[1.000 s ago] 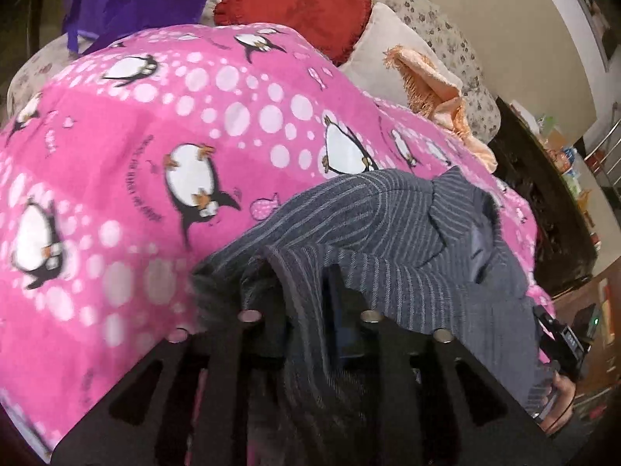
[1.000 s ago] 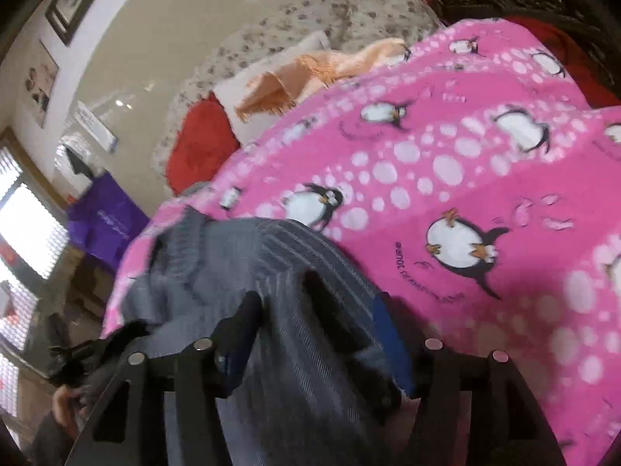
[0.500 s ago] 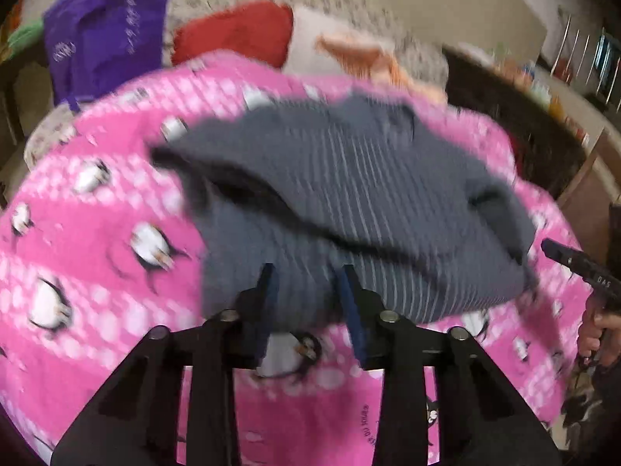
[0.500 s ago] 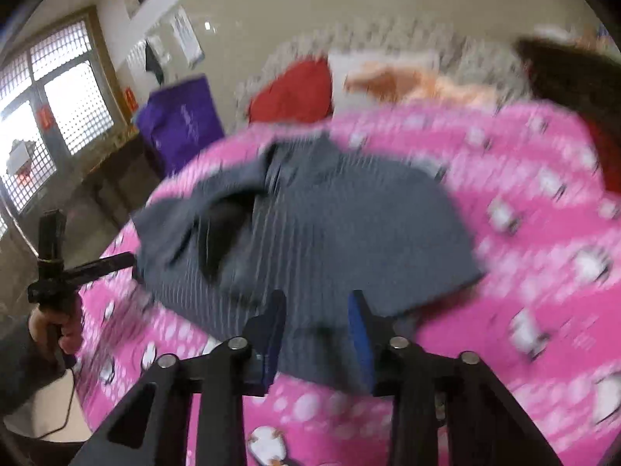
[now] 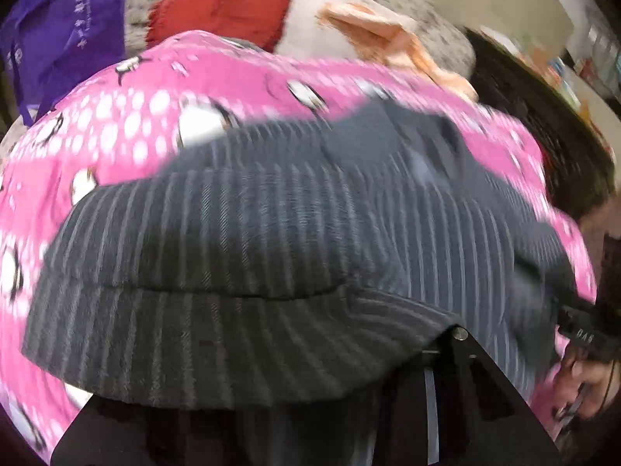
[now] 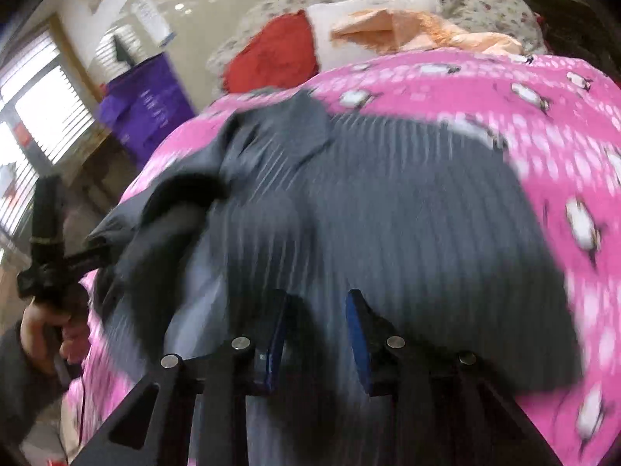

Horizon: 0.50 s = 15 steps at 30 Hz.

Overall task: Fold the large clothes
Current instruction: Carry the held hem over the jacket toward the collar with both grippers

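Note:
A large grey striped shirt (image 5: 295, 240) lies spread on a pink penguin blanket (image 5: 155, 116). In the left wrist view a fold of it drapes over my left gripper and hides both fingers; only the black frame shows. In the right wrist view the shirt (image 6: 388, 213) fills the middle. My right gripper (image 6: 316, 334) is low over its near edge, blue-padded fingers (image 6: 357, 334) apart with shirt cloth between them; whether they pinch it is unclear. The collar (image 6: 295, 124) lies at the far end.
A red cushion (image 5: 229, 4), a white pillow with an orange cloth (image 5: 380, 39) and a purple bag (image 5: 58, 31) lie beyond the blanket. Dark wooden furniture (image 5: 543, 124) stands on the right. The other hand and its gripper (image 6: 46, 256) show at the left.
Both grippers dropped from above the shirt back down close to its near edge. The cloth now covers the left gripper's fingers again. The view is blurred by motion.

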{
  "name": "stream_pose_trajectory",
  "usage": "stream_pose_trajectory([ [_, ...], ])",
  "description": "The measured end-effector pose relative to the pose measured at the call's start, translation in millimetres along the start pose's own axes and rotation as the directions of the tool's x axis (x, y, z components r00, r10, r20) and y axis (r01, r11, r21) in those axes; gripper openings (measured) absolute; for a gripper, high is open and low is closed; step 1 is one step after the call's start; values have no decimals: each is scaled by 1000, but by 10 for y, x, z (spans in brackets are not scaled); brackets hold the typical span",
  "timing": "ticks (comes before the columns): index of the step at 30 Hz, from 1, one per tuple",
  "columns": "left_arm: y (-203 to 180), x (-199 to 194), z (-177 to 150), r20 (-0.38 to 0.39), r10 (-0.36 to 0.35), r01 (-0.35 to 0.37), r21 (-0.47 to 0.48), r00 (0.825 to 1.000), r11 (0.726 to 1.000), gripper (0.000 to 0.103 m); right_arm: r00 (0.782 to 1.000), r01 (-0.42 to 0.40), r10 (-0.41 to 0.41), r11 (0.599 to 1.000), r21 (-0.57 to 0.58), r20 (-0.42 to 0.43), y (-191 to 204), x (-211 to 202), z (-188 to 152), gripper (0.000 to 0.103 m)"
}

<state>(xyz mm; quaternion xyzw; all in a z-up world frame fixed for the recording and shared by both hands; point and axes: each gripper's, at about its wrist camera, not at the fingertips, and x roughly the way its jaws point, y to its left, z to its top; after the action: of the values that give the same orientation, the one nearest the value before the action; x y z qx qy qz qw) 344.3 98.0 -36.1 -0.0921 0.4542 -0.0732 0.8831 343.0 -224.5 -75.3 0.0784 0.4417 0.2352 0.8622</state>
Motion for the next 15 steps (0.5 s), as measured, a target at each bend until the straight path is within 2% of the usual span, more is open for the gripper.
stream_pose_trajectory([
  [2, 77, 29, 207, 36, 33, -31, -37, 999, 999, 31, 1000, -11, 11, 1000, 20, 25, -75, 90, 262, 28],
  [4, 145, -6, 392, 83, 22, -16, -64, 996, 998, 31, 995, 18, -16, 1000, -18, 95, -12, 8, 442, 28],
  [7, 158, -83, 481, 144, 34, -29, -38, 989, 999, 32, 957, 59, -17, 989, -138, 288, 219, -392, 454, 29],
  [9, 131, -90, 483, 142, 13, -12, -11, 990, 1000, 32, 956, 68, -18, 985, -161, 291, 302, -539, 380, 29],
  [11, 106, -119, 377, 116, -22, 21, 8, 993, 1000, 31, 964, 29, 17, 985, -169, 264, 363, -654, 238, 29],
  [13, 107, -204, 193, 104, -47, 46, 5, 994, 999, 31, 973, -28, 73, 979, -201, 218, 479, -789, -28, 29],
  [15, 68, -271, -1, 100, -93, 93, 0, 991, 996, 32, 985, -78, 111, 971, -228, 134, 570, -786, -274, 30],
])
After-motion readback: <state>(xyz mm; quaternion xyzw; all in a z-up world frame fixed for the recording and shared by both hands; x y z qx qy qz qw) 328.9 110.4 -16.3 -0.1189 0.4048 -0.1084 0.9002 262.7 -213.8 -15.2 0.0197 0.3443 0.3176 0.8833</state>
